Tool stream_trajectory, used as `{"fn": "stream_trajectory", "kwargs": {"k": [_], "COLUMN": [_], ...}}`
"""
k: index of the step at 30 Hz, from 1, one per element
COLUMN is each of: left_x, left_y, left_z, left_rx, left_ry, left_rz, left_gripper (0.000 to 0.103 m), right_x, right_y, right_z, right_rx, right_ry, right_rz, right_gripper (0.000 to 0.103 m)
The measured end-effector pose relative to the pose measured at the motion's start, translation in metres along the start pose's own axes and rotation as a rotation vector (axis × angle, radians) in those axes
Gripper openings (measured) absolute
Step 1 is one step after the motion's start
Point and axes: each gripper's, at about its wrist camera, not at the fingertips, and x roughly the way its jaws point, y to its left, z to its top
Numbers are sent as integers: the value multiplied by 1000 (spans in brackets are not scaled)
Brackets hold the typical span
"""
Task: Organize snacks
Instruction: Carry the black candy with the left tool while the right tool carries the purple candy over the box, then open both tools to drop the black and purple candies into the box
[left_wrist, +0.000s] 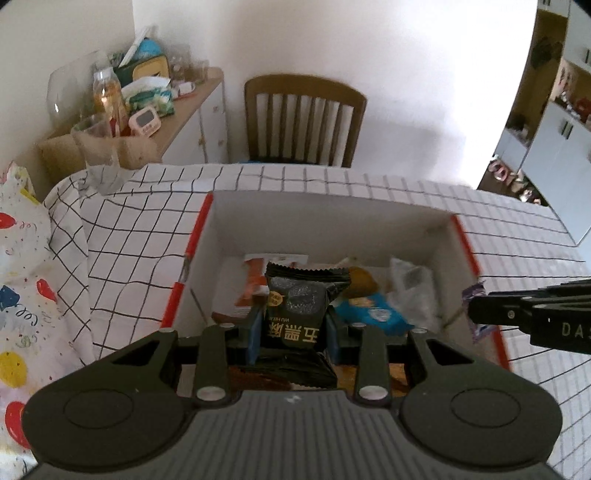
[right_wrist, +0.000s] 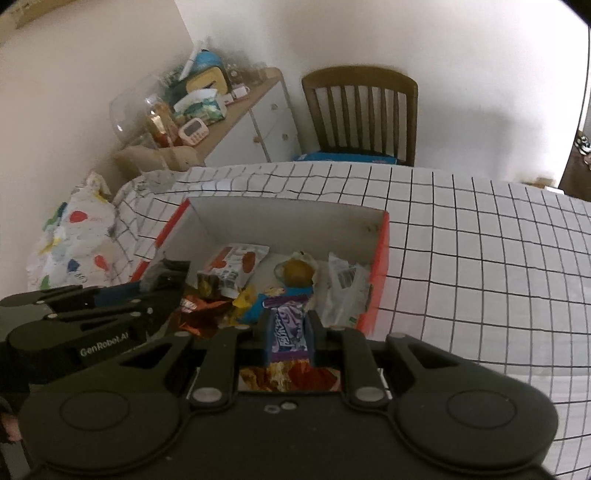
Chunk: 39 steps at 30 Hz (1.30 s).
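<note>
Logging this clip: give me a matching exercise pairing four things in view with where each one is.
Things:
1. black packet
2. purple packet
3. box
4. chair

Places:
A. behind the table, by the wall
B. in the right hand-held gripper
C. on the checked tablecloth, open, with snacks inside
D. in the left hand-held gripper

Pairs: 1-D, 2-B, 3-C, 4-A

Both wrist views, close above box (left_wrist: 325, 218), facing chair (right_wrist: 360, 110)
</note>
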Motion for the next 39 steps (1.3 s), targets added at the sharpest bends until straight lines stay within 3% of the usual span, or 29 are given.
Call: {"fn": "stream_trajectory", "kwargs": {"k": [12,23,26,28,30,39], "left_x": [47,75,75,73,69,50], "left_y": [-7,-15,-15,-15,-14,-17], "left_z": [12,7,6,6,6,1], "left_rx": [39,45,32,19,14,24], "left_ry": [54,132,137,130,118,101], "left_rz": [-17,-41,-49,-53,-47,-32], "left_gripper": [33,35,47,64,70,70], "right_x": [64,82,79,77,72,43], "right_y": [5,4,0,-2,-3,-3], "right_z": [7,7,5,4,2,-8], "right_rx": [13,22,28,34,41,36], "right_ry": [65,101,102,101,98,46], "right_rz": [-116,-129,-119,-115,-102,-40], "right_gripper": [16,21,26,26,29,46]}}
